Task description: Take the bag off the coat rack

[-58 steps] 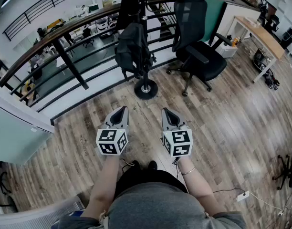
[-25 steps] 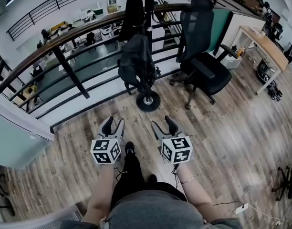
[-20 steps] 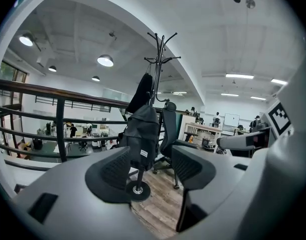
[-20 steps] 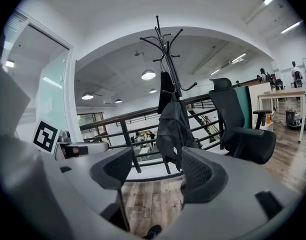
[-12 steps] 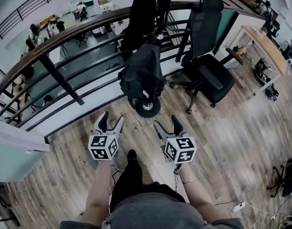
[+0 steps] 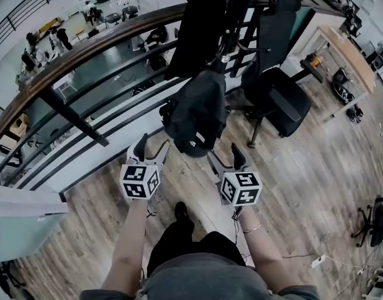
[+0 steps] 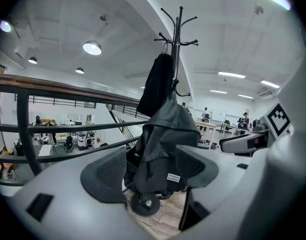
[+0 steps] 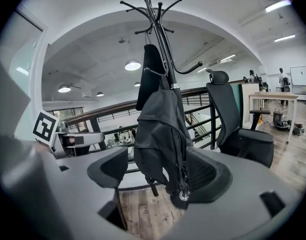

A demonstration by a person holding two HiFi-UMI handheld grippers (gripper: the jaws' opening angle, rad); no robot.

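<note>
A black office chair (image 6: 279, 102) is standing ahead and to the right of the right gripper (image 6: 224, 154), and a wooden desk (image 6: 348, 58) is standing farther off on that same side. A railing (image 7: 68, 88) with a wooden handrail is running across ahead of the left gripper (image 6: 152, 145), while a dark coat (image 6: 201, 27) is hanging straight ahead, above both grippers. A wood-plank floor (image 6: 316, 186) is stretching out beneath them.

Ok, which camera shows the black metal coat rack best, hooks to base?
The left gripper view: the black metal coat rack shows from top hooks to round base, only its middle hidden by the dark grey backpack. The right gripper view shows hooks and pole, the base mostly hidden. The head view cuts off the top.
</note>
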